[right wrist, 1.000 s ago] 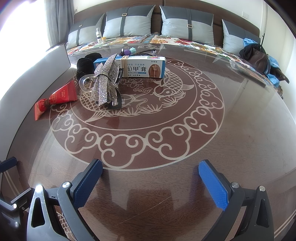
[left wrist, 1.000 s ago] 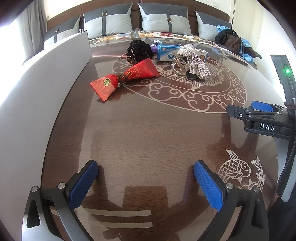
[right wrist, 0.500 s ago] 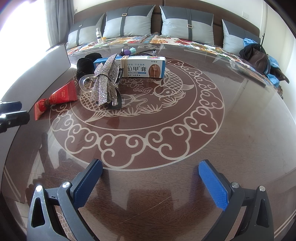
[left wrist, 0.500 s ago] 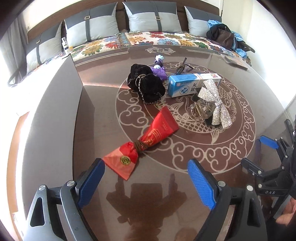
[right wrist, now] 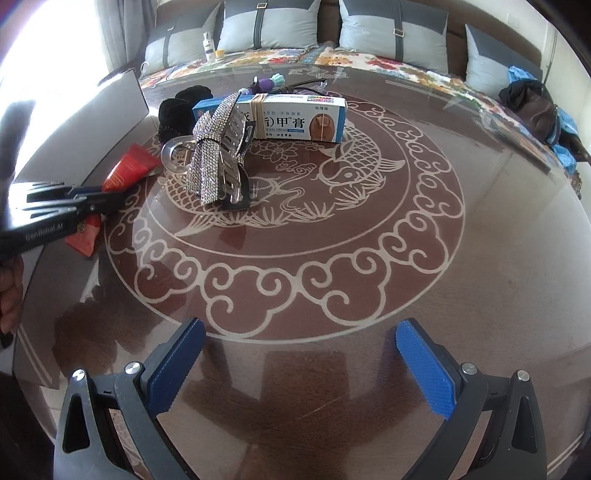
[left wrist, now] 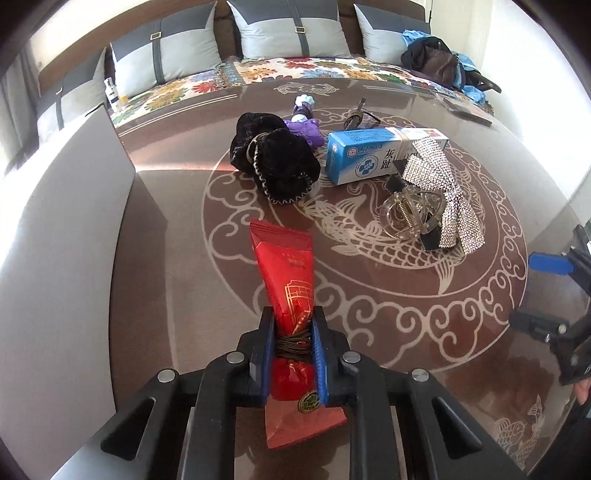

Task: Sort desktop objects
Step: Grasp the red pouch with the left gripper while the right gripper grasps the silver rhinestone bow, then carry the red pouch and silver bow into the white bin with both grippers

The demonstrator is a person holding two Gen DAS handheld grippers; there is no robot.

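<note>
Left wrist view: left gripper (left wrist: 293,354) just clamped red tube (left wrist: 286,273) at its tied waist, long axis running straight ahead; right gripper (right wrist: 301,363) wide, empty.

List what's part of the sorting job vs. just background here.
Job: red tube in the shut left gripper; black scrunchies; ointment box; rhinestone bow clip; purple figure.
Background: sofa cushions; bag; small bottle.

Left gripper (left wrist: 293,334): angled down, jaws just closed, blue pads clamping the red tube (left wrist: 286,280).
Right gripper (right wrist: 299,363): angled down, jaws wide, nothing between them.
</note>
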